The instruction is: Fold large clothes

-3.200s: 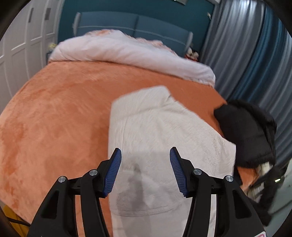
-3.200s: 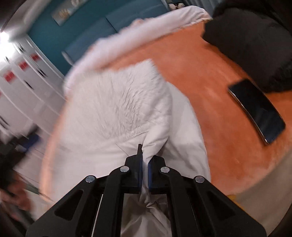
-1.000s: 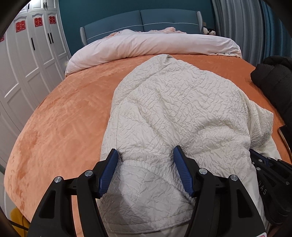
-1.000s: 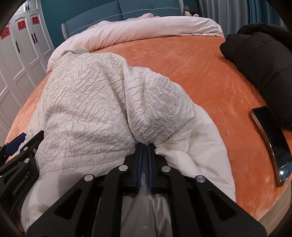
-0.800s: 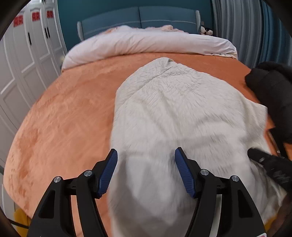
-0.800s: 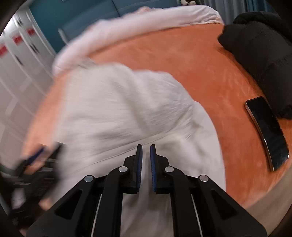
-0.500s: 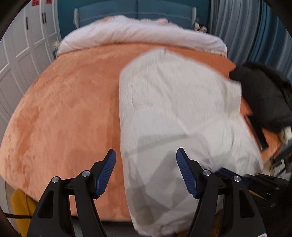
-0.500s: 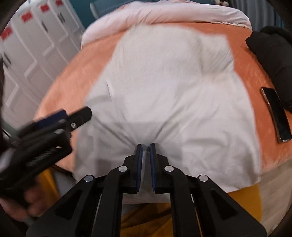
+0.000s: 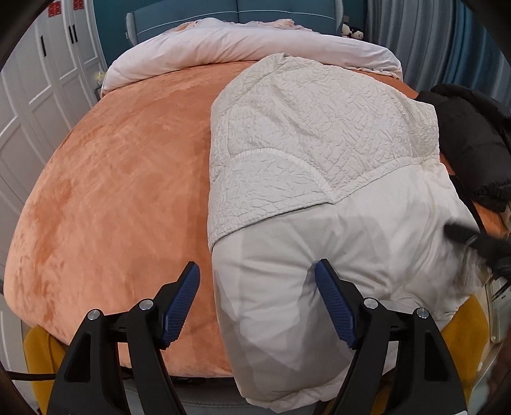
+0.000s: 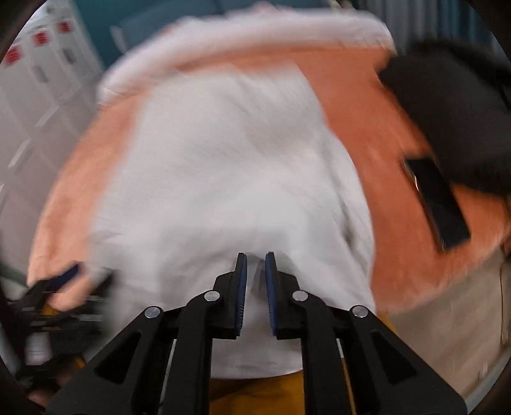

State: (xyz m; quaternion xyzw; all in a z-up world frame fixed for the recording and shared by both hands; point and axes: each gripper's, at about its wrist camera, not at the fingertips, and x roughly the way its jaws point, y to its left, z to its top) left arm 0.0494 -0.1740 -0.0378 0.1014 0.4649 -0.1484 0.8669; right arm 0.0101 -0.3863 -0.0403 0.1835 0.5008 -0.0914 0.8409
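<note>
Two hand-held grippers: left hand-held gripper (image 9: pixel 257 282) wide apart, nothing clamped, jaws just opening; right hand-held gripper (image 10: pixel 255 271) parting a bit, grasp unclear w/ blur. One white coat (image 9: pixel 319 166) folded on orange bed (image 9: pixel 121 178), near edge. One black garment (image 9: pixel 472 143) far right, partly cut off.

Home bedroom. Large bed with an orange plush bedspread (image 9: pixel 121 178), pale pink rolled duvet (image 9: pixel 242 48) at its head against a blue padded headboard (image 9: pixel 236 12). White panelled wardrobe doors (image 9: pixel 38 95) left of the bed, grey-blue curtains (image 9: pixel 424 41) right.
</note>
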